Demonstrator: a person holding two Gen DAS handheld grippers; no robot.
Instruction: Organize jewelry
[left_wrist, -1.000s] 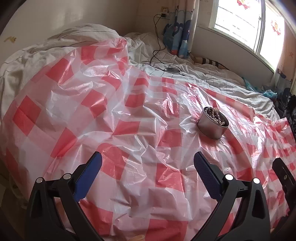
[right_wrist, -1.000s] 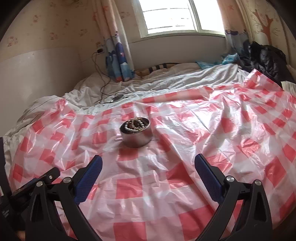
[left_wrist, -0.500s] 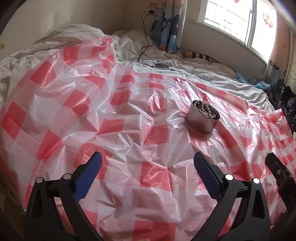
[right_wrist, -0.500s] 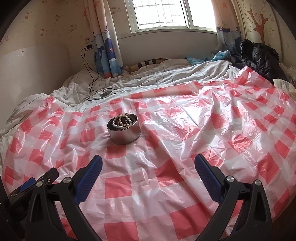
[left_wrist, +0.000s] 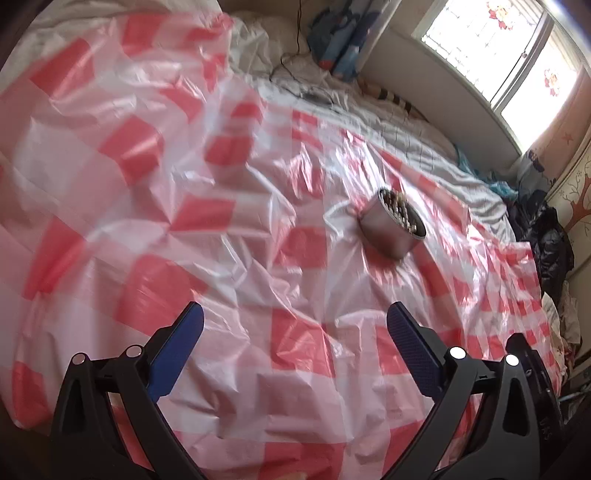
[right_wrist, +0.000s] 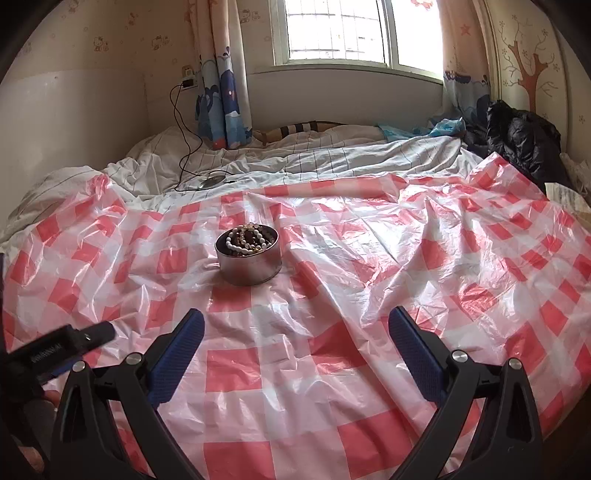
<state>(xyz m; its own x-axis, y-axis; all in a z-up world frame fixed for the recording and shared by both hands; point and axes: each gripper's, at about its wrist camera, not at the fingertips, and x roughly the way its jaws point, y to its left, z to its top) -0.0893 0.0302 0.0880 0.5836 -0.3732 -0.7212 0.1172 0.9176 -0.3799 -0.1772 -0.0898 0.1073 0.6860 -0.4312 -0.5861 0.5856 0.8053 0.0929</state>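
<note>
A: Far left, right-wrist view?
B: Cream wall (right_wrist: 74, 110), then a black cable (right_wrist: 184, 147) hanging from a socket down to a small round device (right_wrist: 211, 181) on the white striped bedding (right_wrist: 332, 158).

A: Next along?
B: Cartoon-print curtain (right_wrist: 221, 99), bright window (right_wrist: 340, 33) at the far side.

A: The jewelry?
B: Heaped in a round metal tin (right_wrist: 248, 266), upright on the red-and-white checked plastic sheet (right_wrist: 369, 369), a little left of centre. White bead bracelet (right_wrist: 242, 240) on top, darker beads beneath; hard to tell apart further.

A: Right gripper (right_wrist: 295, 336)?
B: Spread wide, blue pads (right_wrist: 177, 354) far apart, nothing between them. Near edge of the sheet, well short of the tin.

A: Further right?
B: Dark jacket (right_wrist: 524, 144) bundled at the far right, tree decal on the wall (right_wrist: 530, 70) above.

A: Left-wrist view?
B: Blurred on its left half. Same sheet (left_wrist: 147, 221), same tin (left_wrist: 391, 230) right of centre, tilted in this view, beads (left_wrist: 400, 212) showing at the rim.

A: Left gripper (left_wrist: 295, 330)?
B: Also gaping, empty, low over the sheet, tin well beyond and to the right. Black frame of the other tool (left_wrist: 532, 373) just beside its right finger.
</note>
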